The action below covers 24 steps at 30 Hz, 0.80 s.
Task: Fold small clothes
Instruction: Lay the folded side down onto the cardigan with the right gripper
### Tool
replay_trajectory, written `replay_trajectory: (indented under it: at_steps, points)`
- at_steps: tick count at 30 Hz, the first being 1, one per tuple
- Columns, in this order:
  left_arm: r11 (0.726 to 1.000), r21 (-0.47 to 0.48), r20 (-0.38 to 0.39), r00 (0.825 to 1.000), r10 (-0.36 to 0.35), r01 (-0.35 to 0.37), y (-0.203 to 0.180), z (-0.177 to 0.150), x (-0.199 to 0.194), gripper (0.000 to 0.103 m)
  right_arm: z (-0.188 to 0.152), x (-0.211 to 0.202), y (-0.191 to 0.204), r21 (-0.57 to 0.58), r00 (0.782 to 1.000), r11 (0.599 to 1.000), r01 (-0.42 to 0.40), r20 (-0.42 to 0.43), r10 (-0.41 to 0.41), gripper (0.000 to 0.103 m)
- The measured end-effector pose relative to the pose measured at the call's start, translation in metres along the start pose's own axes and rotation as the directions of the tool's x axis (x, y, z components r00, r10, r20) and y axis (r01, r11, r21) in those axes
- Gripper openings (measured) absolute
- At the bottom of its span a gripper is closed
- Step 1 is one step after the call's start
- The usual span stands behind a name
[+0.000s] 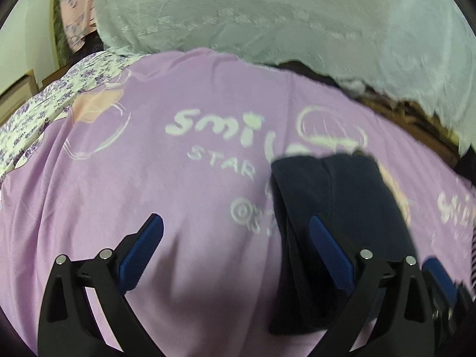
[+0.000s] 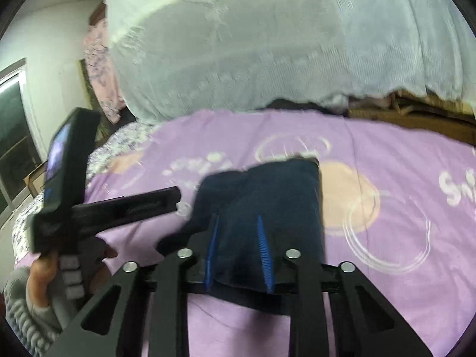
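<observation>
Navy folded garment (image 2: 267,196) lies on the lilac bedsheet (image 2: 386,297); right gripper (image 2: 239,253) jaws clamped on its near edge, left gripper (image 1: 235,255) jaws wide apart, empty

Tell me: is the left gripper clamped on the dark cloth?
No. The left gripper is wide open over the purple sheet, with only its right finger overlapping the dark cloth.
</observation>
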<state>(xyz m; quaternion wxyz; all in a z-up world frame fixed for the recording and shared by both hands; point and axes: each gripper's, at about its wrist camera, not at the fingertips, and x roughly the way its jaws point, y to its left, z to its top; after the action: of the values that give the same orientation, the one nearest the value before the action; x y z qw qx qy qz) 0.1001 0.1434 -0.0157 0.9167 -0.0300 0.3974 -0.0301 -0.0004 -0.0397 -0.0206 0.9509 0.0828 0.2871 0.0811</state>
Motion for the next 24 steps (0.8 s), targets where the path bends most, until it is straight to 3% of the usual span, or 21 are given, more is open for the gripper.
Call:
replay_trajectory:
  at_steps: [5, 7, 9, 12, 14, 24]
  points:
    - [0.989, 0.092, -0.063, 0.99, 0.124, -0.118, -0.012, -0.03, 0.02, 0.099, -0.021, 0.023, -0.004, -0.007, 0.995, 1.0, 0.008, -0.101, -0.009, 0.023]
    - [0.988, 0.086, -0.079, 0.988, 0.134, -0.127, -0.009, -0.033, 0.026, 0.099, -0.031, 0.028, -0.006, 0.006, 0.991, 1.0, -0.009, -0.13, 0.01, 0.022]
    - [0.992, 0.061, -0.105, 0.987, 0.12, -0.114, -0.003, -0.033, 0.032, 0.099, -0.037, 0.034, -0.01, 0.029, 0.986, 0.999, -0.028, -0.164, 0.032, 0.012]
    - [0.986, 0.072, -0.093, 0.984, 0.155, -0.148, -0.004, -0.035, 0.034, 0.099, -0.04, 0.037, -0.02, 0.091, 0.982, 0.994, -0.053, -0.176, 0.069, 0.0]
    - [0.98, 0.083, -0.078, 0.979, 0.187, -0.181, -0.006, -0.038, 0.033, 0.099, -0.041, 0.037, -0.023, 0.117, 0.98, 0.99, -0.072, -0.176, 0.093, 0.0]
    - [0.978, 0.087, -0.058, 0.979, 0.195, -0.19, -0.008, -0.035, 0.029, 0.099, -0.042, 0.034, -0.021, 0.101, 0.983, 0.992, -0.069, -0.161, 0.085, 0.0]
